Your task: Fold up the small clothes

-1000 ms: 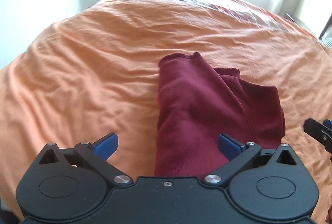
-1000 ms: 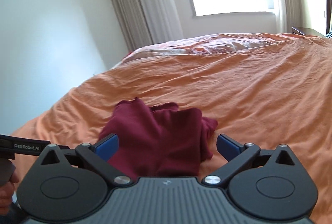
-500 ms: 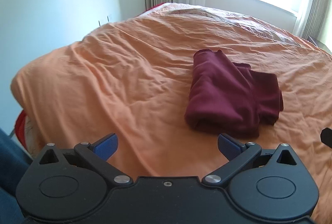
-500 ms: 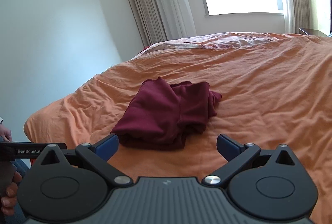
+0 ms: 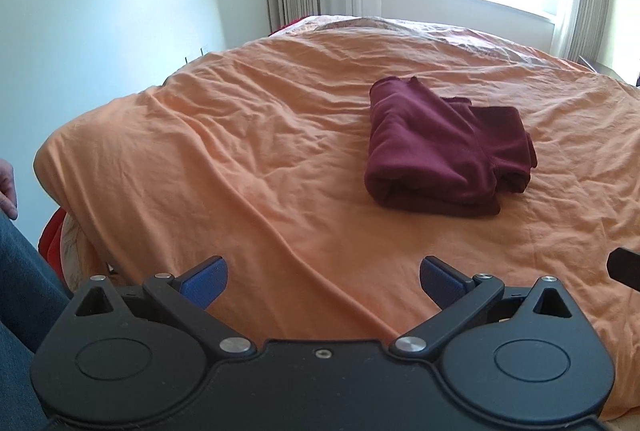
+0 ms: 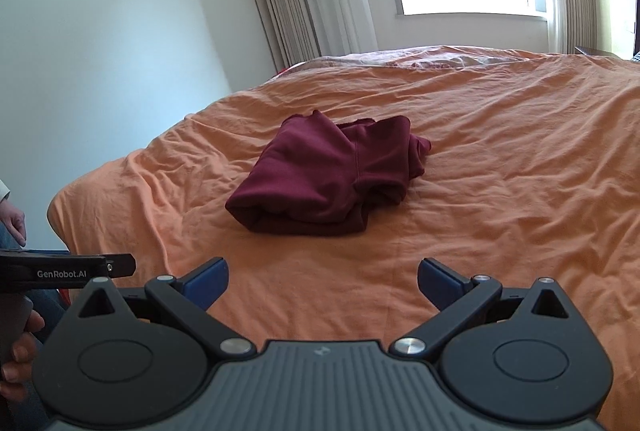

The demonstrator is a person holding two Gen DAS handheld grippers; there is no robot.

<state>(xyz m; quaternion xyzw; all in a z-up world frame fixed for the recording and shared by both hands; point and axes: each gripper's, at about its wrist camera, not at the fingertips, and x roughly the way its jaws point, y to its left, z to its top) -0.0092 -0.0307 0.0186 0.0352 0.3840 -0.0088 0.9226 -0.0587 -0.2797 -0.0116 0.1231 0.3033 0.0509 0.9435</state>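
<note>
Clothes – one dark red bundle, folded – lie on the orange bed, well apart from both tools. Left tool has its blue tips wide apart and holds nothing; right tool is the same. From the left tool the bundle sits ahead and to the right – from the right tool, almost straight ahead, so the right one looks nearer

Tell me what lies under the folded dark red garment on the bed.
The folded dark red fabric garment rests directly on the wrinkled orange bed cover. Whether anything lies between them cannot be seen; the garment covers that patch completely.
</note>
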